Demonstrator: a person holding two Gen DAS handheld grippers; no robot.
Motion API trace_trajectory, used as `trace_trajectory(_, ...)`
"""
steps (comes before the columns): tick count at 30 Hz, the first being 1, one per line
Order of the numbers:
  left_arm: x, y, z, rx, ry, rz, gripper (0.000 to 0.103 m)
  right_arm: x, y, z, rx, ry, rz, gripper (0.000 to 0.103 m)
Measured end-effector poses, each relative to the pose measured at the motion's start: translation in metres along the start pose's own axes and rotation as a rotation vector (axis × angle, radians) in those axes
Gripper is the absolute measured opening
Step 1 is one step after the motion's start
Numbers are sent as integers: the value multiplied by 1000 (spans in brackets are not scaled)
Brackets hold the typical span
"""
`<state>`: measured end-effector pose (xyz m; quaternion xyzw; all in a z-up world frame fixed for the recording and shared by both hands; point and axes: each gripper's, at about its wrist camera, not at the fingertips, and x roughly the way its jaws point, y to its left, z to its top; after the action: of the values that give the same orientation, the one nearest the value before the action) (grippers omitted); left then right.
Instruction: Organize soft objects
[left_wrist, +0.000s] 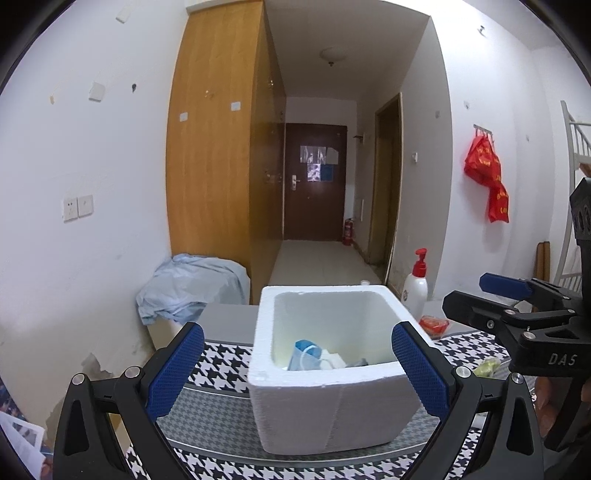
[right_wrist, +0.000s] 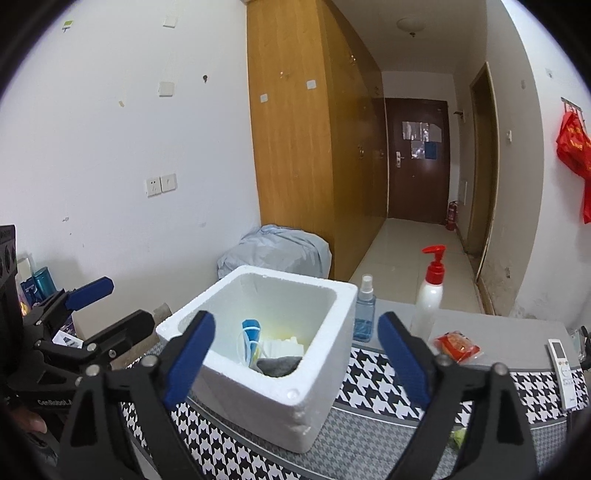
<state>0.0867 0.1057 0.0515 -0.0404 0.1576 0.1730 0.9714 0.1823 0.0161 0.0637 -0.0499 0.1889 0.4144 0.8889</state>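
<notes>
Both grippers, left gripper (left_wrist: 297, 363) and right gripper (right_wrist: 297, 354), hang wide open with nothing between the jaws. The white foam box (right_wrist: 314, 402) sits mid-table on the houndstooth cloth (right_wrist: 373, 373), with a blue face mask (right_wrist: 251, 332) and grey cloth (right_wrist: 277, 365) inside.

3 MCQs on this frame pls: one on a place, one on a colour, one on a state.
1. Where is the blue face mask?
A. in the foam box
B. on the cloth
C. on the floor

2. What colour is the pump on the white bottle?
A. blue
B. red
C. green

3. How is the right gripper?
A. shut on a sock
B. shut, holding nothing
C. open, holding nothing

Answers: 1 A, the mask lies inside the foam box. 2 B, the pump head is red. 3 C, its jaws stand wide apart with nothing between the pads.
</notes>
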Motion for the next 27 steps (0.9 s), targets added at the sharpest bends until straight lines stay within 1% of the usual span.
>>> trace_trajectory(6,-6,-17,1,23,-4,-10,102,-15,-8,-2,13,-22,-17,101)
trace_trajectory(17,-15,-47,2,46,-14,-61,102,-46,-26,-10,3,-49,-57,101)
trace_trajectory(22,-18,-62,2,61,-16,-99,102,-61,-36,-15,9,-68,-92,102)
trace_trajectory(25,-17,-68,2,55,-2,-145,102,-67,-42,-18,13,-67,-111,102)
trace_trajectory(27,-17,-73,1,60,-8,-148,102,-69,-45,-20,17,-64,-125,102)
